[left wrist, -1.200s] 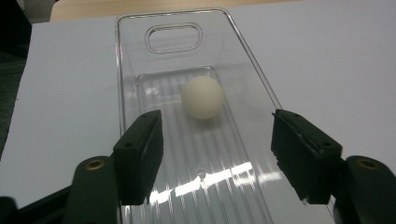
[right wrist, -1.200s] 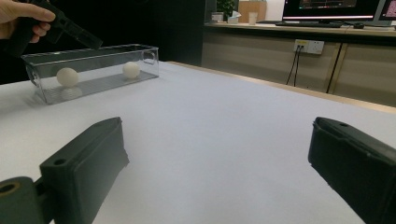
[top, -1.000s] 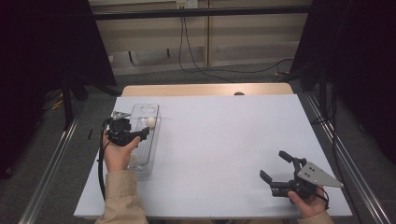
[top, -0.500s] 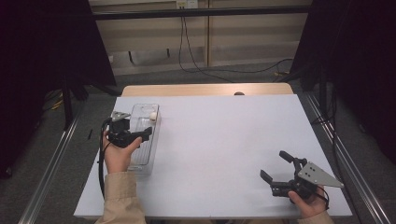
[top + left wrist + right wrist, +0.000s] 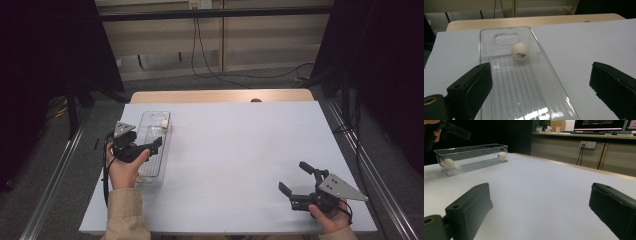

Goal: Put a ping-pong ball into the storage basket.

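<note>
A clear plastic tray (image 5: 150, 150) lies lengthwise at the left of the white table (image 5: 240, 150). A white ping-pong ball (image 5: 164, 124) rests at its far end, and my left gripper view looks straight at this ball (image 5: 520, 51). In the right gripper view a second ball (image 5: 449, 163) sits at the tray's (image 5: 474, 157) near end. My left gripper (image 5: 154, 145) hovers over the tray's middle. Its jaws have just been opening and nothing is between them (image 5: 539, 85). My right gripper (image 5: 292, 176) stands open above the bare table at the near right, holding nothing (image 5: 540, 207).
A wooden tabletop (image 5: 220, 96) shows beyond the white sheet. Metal rails (image 5: 55, 180) run along both sides of the table. Cables (image 5: 210, 65) lie on the floor behind. In the right gripper view a desk with monitors (image 5: 599, 125) stands far off.
The left gripper's jaws have spread wider and the hand has drawn back slightly toward the near edge. The ball has rolled to the tray's far end. The right hand has kept still.
</note>
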{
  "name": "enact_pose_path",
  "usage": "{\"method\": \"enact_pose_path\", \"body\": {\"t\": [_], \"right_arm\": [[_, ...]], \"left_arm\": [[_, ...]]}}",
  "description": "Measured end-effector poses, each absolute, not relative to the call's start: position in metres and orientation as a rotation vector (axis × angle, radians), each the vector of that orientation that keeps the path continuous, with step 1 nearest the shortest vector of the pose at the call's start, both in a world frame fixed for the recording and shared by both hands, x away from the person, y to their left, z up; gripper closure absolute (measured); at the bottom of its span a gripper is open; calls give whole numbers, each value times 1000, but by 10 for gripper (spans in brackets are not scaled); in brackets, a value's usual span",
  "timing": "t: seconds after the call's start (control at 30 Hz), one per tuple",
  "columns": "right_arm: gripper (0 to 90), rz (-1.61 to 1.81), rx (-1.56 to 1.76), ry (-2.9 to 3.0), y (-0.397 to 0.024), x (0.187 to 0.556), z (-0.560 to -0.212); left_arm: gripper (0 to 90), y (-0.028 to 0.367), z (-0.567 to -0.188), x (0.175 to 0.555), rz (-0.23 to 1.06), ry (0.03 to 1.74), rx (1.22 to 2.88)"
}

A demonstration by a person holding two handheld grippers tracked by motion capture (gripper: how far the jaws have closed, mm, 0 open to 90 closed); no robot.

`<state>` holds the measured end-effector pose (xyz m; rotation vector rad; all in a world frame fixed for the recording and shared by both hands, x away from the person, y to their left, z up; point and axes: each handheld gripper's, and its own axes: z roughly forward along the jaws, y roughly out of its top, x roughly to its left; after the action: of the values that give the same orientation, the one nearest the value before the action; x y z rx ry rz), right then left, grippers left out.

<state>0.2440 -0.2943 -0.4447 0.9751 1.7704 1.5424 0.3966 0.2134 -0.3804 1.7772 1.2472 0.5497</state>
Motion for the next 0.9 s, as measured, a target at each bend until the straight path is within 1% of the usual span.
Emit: {"method": "enact_pose_path", "body": {"t": [0.13,0.47,0.9], "right_arm": [[32,1542,975,1770,-294,244,-445],[32,1542,975,1770,-294,244,-445],[32,1541,974,1771,-295,244,-445]], "left_arm": [[43,215,-381,392,559,1237,1746],[44,214,-384,382,561,1210,1728],[43,210,-384,370,582,1144,1733]]}}
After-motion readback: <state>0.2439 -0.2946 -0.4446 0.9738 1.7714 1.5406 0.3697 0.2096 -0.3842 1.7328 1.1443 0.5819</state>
